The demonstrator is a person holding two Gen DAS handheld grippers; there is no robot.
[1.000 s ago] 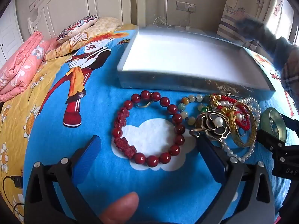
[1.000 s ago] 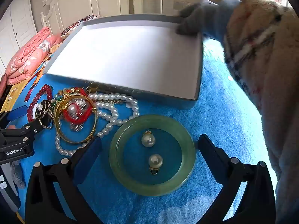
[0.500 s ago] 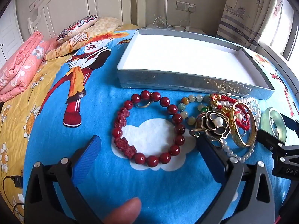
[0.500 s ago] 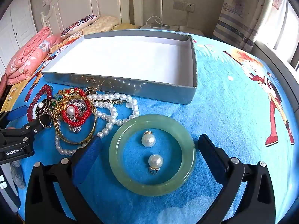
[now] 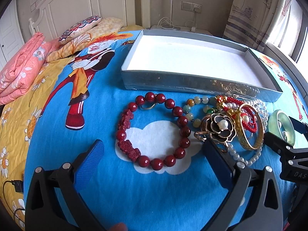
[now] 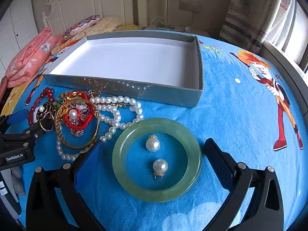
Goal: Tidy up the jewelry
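A grey box (image 5: 173, 79) (image 6: 123, 86) with a white floor lies on the blue bedspread; nothing is in it. Just in front of it, a dark red bead bracelet (image 5: 154, 129) lies flat between the tips of my open left gripper (image 5: 154, 154). To its right sits a tangle: black flower brooch (image 5: 221, 128), gold bangle (image 6: 77, 123), red cord, pearl necklace (image 6: 115, 115). A green jade bangle (image 6: 156, 159) rings two pearl pendants (image 6: 153, 144) and lies between the fingers of my open right gripper (image 6: 154, 150). Neither gripper holds anything.
Folded pink quilt (image 5: 17, 67) and patterned pillows (image 5: 80, 28) lie at the far left of the bed. A white headboard, wall socket with cables and a curtain (image 5: 250, 13) stand behind. Bare blue bedspread (image 6: 240, 105) stretches to the right of the box.
A person's sleeved arm and gloved hand, on the box's far right corner a second ago, have withdrawn from view. The box has settled. Both grippers have stayed in place.
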